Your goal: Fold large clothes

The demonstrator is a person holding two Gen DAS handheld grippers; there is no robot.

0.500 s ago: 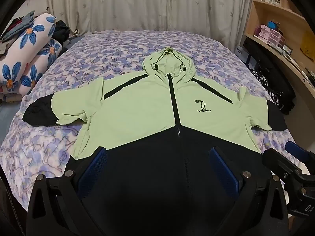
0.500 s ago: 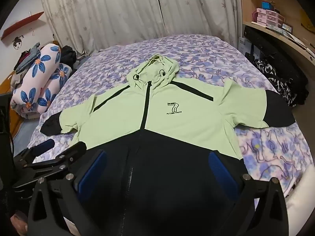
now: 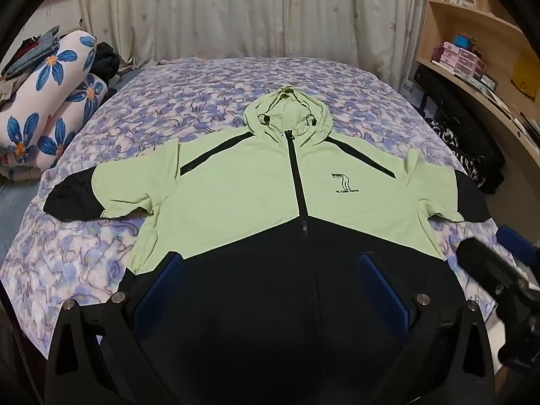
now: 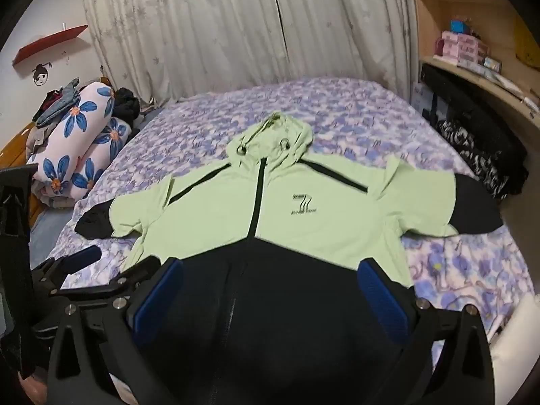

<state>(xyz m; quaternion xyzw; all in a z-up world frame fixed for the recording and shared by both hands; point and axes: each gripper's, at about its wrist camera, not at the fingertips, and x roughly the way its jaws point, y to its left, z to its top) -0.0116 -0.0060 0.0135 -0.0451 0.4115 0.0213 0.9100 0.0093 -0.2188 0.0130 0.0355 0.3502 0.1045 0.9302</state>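
Note:
A light green and black hooded zip jacket (image 3: 236, 195) lies flat and front up on the bed, hood at the far end and both sleeves spread sideways. Its black lower half is nearest me. My left gripper (image 3: 270, 290) hovers over that black part with its blue pads (image 3: 158, 290) wide apart and nothing between them. In the right wrist view the jacket (image 4: 320, 209) lies the same way, and my right gripper (image 4: 270, 293) is open above the black hem area. The left gripper (image 4: 101, 270) shows at that view's left edge, and the right gripper (image 3: 499, 270) at the left wrist view's right edge.
The bed (image 3: 219, 101) has a purple patterned sheet. Rolled floral bedding (image 3: 50, 101) with clothes on top is stacked at the left. A wooden desk and shelves (image 3: 472, 67) run along the right, with dark clothes (image 3: 472, 155) heaped below. Curtains close off the far side.
The right wrist view has shifted slightly and is a little blurred; the jacket sits lower in it. The left wrist view is almost unchanged. Both grippers stay open.

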